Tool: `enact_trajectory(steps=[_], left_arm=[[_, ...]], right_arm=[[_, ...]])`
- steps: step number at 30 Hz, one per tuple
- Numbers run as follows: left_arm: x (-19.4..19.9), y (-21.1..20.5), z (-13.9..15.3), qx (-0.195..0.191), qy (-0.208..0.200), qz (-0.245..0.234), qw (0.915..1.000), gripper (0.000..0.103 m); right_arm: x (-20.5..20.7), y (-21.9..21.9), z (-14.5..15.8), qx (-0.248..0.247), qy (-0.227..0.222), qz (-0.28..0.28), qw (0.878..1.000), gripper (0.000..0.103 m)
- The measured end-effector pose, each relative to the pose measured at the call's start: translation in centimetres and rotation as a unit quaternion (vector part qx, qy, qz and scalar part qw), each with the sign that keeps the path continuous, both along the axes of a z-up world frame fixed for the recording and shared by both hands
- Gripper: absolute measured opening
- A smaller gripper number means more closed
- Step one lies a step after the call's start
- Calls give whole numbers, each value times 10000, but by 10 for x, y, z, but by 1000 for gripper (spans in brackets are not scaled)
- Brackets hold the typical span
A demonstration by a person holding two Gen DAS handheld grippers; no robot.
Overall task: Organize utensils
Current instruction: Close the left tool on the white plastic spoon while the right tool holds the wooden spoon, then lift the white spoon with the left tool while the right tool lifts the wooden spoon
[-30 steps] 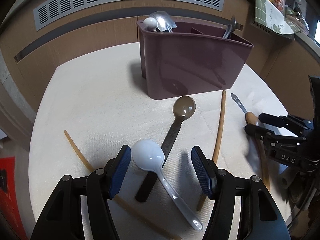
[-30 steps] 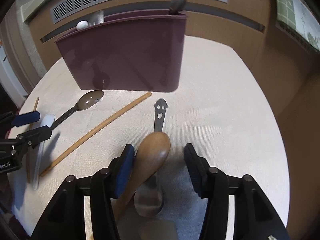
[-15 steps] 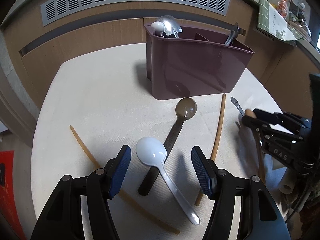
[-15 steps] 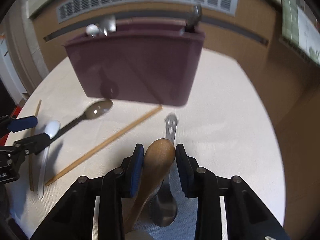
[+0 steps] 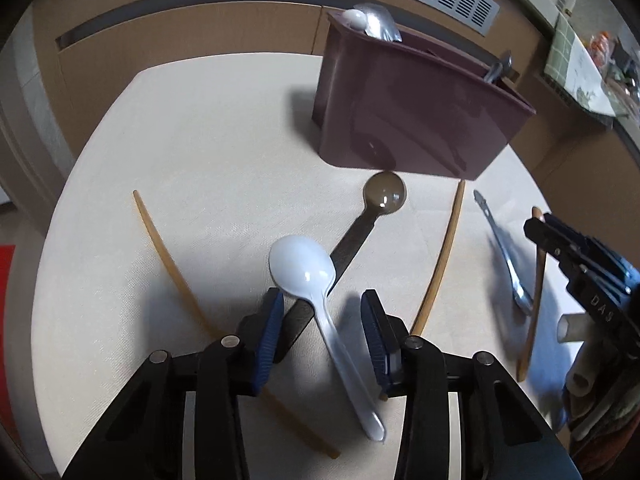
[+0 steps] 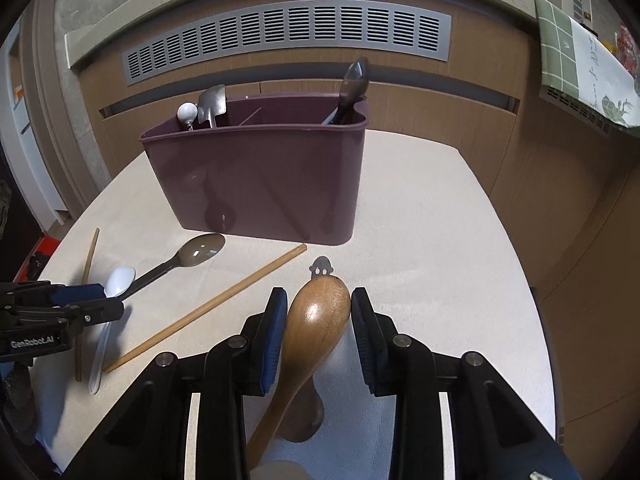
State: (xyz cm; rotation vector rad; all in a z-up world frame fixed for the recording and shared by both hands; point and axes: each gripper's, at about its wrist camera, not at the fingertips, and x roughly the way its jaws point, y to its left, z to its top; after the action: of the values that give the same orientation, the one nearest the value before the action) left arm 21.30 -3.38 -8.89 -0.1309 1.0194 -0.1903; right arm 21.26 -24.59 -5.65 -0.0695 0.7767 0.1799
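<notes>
My right gripper [image 6: 319, 312] is shut on the bowl of a wooden spoon [image 6: 316, 322] and holds it above the table; it also shows in the left wrist view [image 5: 560, 236]. A metal spoon [image 6: 320, 270] with a face cut-out lies under it. My left gripper [image 5: 322, 320] is open around the neck of a white plastic spoon [image 5: 304, 268], which lies on the table across a dark spoon [image 5: 382, 200]. The maroon utensil caddy [image 6: 260, 180] stands behind, holding a few utensils.
Wooden chopsticks lie on the table: one [image 5: 438, 264] right of the white spoon, another [image 5: 168, 260] to its left. The round table's edge [image 6: 516, 248] curves close on the right. Wooden cabinets with a vent grille [image 6: 288, 36] stand behind.
My right gripper closed on the wooden spoon and lifted it off the table. My left gripper moved forward, so the white spoon's neck now lies between its fingers.
</notes>
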Motion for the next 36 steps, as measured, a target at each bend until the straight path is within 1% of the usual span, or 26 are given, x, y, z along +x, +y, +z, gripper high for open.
enact_trajectory(steps=[6, 10, 12, 15, 17, 20, 22, 24, 25, 27, 29, 32, 34, 36], left_arm=[[1, -9, -1, 455, -19, -279, 9986, 40], [5, -1, 0, 737, -71, -347, 9966, 40], [8, 6, 0, 705, -14, -353, 9969, 40], [11, 14, 1, 541, 102, -463, 9974, 40], [15, 19, 1, 255, 220, -432, 9985, 41], [22, 27, 1, -131, 377, -100, 9992, 41], [24, 29, 1, -285, 434, 127, 9986, 41], [27, 26, 1, -394, 420, 243, 9980, 41], [29, 23, 1, -420, 396, 238, 9980, 41], [33, 12, 1, -500, 337, 34, 9982, 41], [34, -3, 1, -418, 217, -263, 9985, 41], [33, -17, 1, 9, 3, -503, 9987, 41], [33, -19, 0, 132, -22, -512, 9986, 41], [34, -20, 0, 147, 13, -444, 9989, 41]], right_arm=[[-2, 2, -3, 39, -8, 17, 10000, 30], [-4, 4, -1, 10, -48, 69, 10000, 30], [-5, 4, 0, 4, -63, 78, 9999, 30], [-4, 4, 0, -11, -58, 86, 9999, 30], [-3, 4, -2, -27, -27, 101, 9999, 30], [-2, 6, -4, -41, 8, 116, 9999, 30], [-3, 8, -4, -32, 9, 139, 9999, 30], [-3, 10, -5, -45, 10, 171, 9998, 30], [-3, 11, -6, -59, 13, 181, 9998, 30], [-3, 13, -7, -103, 6, 182, 9998, 30], [-3, 12, -7, -134, -1, 168, 9998, 30], [-4, 10, -8, -217, -26, 104, 9997, 30], [-4, 9, -8, -280, -48, 55, 9996, 30], [-4, 7, -9, -295, -44, 16, 9996, 30]])
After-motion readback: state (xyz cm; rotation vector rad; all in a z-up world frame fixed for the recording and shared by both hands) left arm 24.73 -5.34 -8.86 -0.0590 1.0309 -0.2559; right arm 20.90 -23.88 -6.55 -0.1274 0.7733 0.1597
